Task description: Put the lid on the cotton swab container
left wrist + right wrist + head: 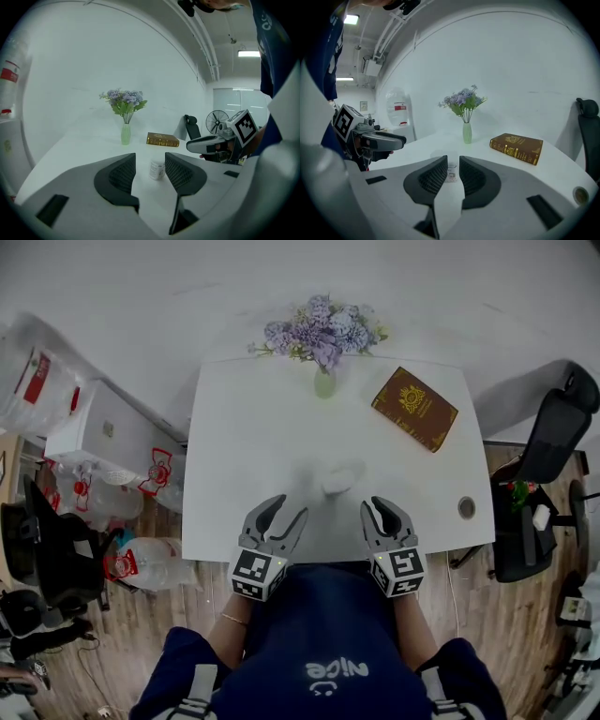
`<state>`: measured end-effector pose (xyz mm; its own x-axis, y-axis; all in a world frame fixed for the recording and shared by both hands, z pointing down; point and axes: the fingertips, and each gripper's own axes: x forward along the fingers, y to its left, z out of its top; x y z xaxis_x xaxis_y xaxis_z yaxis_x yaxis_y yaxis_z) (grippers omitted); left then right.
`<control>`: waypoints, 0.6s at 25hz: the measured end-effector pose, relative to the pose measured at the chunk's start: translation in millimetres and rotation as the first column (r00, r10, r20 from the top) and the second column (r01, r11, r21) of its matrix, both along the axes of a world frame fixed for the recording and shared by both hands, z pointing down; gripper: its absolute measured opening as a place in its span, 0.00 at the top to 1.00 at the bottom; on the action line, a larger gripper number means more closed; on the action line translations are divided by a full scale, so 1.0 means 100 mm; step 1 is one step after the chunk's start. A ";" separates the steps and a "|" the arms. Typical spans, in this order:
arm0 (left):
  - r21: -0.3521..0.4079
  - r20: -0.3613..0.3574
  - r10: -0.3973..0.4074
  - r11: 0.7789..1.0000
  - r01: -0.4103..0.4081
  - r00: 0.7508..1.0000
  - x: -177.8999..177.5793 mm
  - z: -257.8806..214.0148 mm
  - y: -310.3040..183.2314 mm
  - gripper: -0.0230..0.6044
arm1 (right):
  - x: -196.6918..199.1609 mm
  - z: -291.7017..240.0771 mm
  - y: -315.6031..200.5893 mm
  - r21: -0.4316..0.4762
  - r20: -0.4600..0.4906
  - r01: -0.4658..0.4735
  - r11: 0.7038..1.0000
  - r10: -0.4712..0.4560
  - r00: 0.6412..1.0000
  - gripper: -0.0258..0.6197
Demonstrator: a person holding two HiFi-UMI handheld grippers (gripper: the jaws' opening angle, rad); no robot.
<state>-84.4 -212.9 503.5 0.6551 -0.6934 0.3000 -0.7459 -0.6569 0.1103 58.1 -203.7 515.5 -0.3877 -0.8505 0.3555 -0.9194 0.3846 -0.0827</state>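
1. My left gripper (289, 508) hovers over the near edge of the white table (244, 427). Its jaws stand clearly apart, and nothing is pressed between the pads.
2. My right gripper (377, 506) hangs beside it over the same edge. Its jaws are drawn together to a thin slit and grip nothing.
3. The cotton swab container (157, 168) stands upright around the middle of the table, ahead of both grippers and touching neither.
4. In the left gripper view the container shows through the gap between my parted jaws, but it sits farther out on the table, not inside them. In the right gripper view it peeks through the narrow slit in the same way.
5. The container is a small pale cylinder with a label. From the head view it is only a faint shape against the white top, and I cannot tell whether its lid is on.
6. A green vase (324, 382) of lilac flowers (323, 329) stands at the table's far edge.
7. A brown book (414, 409) with gold print lies flat to the right of the vase, turned at an angle.
8. A round cable hole (466, 507) sits near the table's right edge, and a black office chair (553, 437) stands beyond that side.
9. Large water bottles (141, 563) lie on the wooden floor to the left.
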 end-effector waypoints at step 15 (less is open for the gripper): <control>0.068 -0.054 0.019 0.998 -0.016 0.998 0.05 -0.23 0.15 0.93 | -0.12 -0.19 0.06 0.056 -0.042 0.008 0.998 -0.005 0.999 0.87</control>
